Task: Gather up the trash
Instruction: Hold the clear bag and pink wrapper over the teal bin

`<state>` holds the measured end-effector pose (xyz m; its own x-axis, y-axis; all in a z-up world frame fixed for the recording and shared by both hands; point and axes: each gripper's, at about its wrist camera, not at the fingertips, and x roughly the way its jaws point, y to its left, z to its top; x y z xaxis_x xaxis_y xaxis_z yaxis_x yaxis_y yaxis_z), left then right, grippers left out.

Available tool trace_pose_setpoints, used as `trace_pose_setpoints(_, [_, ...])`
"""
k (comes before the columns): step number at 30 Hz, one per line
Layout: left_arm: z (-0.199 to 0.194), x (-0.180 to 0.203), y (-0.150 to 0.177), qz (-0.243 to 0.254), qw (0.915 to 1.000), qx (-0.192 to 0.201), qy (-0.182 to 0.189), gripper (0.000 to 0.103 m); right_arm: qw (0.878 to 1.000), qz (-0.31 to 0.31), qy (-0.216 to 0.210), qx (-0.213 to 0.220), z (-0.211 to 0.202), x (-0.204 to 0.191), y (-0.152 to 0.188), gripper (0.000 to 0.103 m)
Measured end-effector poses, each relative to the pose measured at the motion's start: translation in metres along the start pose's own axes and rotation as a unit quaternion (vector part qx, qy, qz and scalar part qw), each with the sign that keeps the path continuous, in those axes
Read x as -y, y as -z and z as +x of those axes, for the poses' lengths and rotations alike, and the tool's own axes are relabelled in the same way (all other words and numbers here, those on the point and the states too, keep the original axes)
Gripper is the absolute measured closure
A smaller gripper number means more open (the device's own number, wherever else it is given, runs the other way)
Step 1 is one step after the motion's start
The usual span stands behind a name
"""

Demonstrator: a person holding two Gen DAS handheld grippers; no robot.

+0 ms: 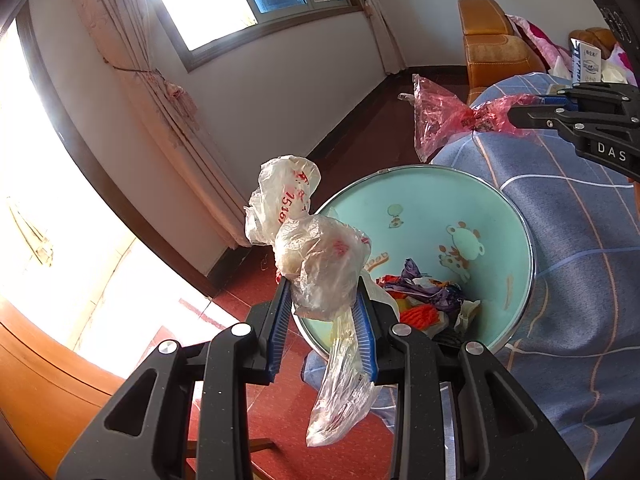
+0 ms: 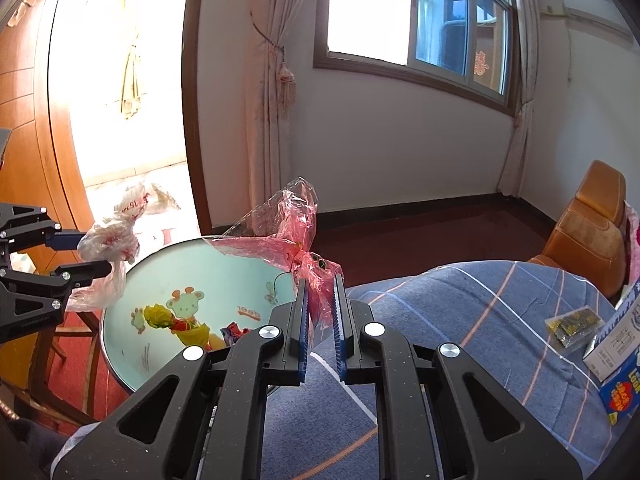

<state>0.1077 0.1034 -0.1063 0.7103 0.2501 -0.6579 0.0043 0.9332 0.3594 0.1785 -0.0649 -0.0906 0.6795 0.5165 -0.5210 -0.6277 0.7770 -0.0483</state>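
Observation:
My left gripper is shut on a crumpled clear plastic bag with red print, held over the near left rim of a light-blue trash bin with cartoon animals inside. Colourful wrappers lie at the bin's bottom. My right gripper is shut on a pink transparent plastic bag, held above the bin's right rim. In the right wrist view the left gripper and its clear bag hang at the bin's left side. The right gripper with the pink bag shows at the upper right of the left wrist view.
A bed with a blue checked cover runs right of the bin; small boxes and a packet lie on it. An orange armchair stands beyond. A wooden door, a bright doorway and red floor are on the left.

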Motion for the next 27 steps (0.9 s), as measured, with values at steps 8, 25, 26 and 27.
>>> trace_pose_setpoints(8, [0.000,0.001,0.001,0.006,1.0000,0.001,0.001,0.073,1.000,-0.009,-0.006,-0.002,0.003,-0.003,0.000,0.091])
trace_pose_setpoints(25, [0.001,0.006,0.001,0.021,0.9997,0.002,0.008,0.072,1.000,-0.020,-0.011,-0.004,0.005,-0.009,-0.001,0.091])
trace_pose_setpoints(26, [0.001,0.006,0.001,0.023,0.9997,0.003,0.008,0.072,1.000,-0.022,-0.011,-0.004,0.005,-0.010,-0.001,0.091])
trace_pose_setpoints(27, [0.001,0.006,0.000,0.023,0.9997,0.003,0.008,0.072,1.000,-0.024,-0.011,-0.004,0.005,-0.010,-0.001,0.091])
